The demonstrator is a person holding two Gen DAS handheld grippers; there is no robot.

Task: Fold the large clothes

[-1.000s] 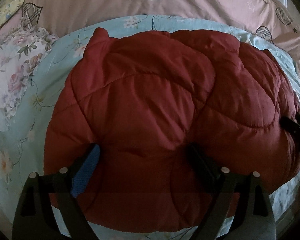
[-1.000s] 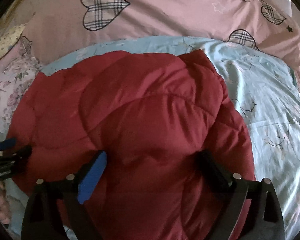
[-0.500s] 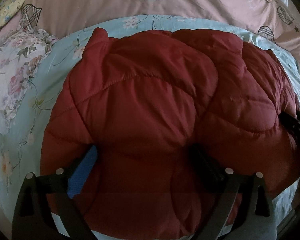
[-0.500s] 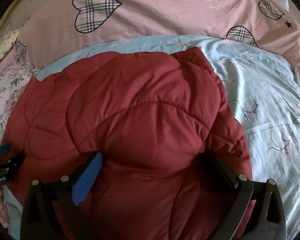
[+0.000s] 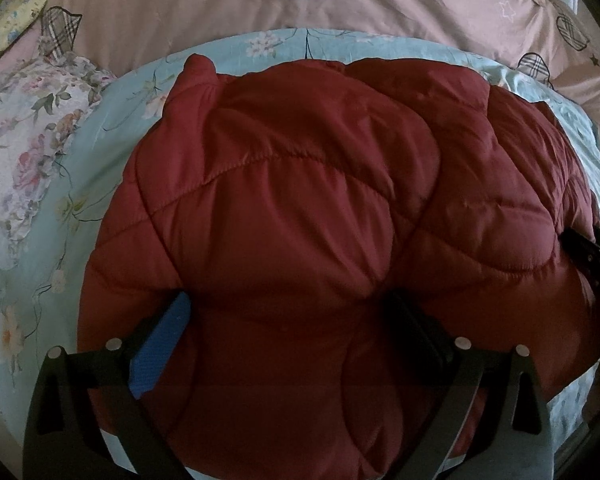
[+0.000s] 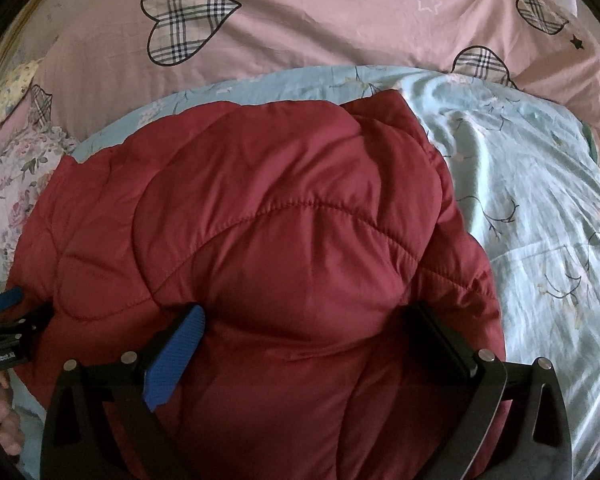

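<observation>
The puffy dark-red quilted jacket [image 5: 312, 216] is lying folded into a thick bundle on the pale-blue floral bedsheet [image 6: 540, 208], in front of the pink duvet with plaid hearts [image 6: 300, 28]. The left gripper [image 5: 292, 316] is opening, its jaws straddling the padding near the bundle's front edge; the right gripper [image 6: 304, 324] is standing wide apart the same way. To finish well, both should probably lift clear straight upward so no layer drags. Counted: one jacket, one sheet, one duvet, two grippers.
</observation>
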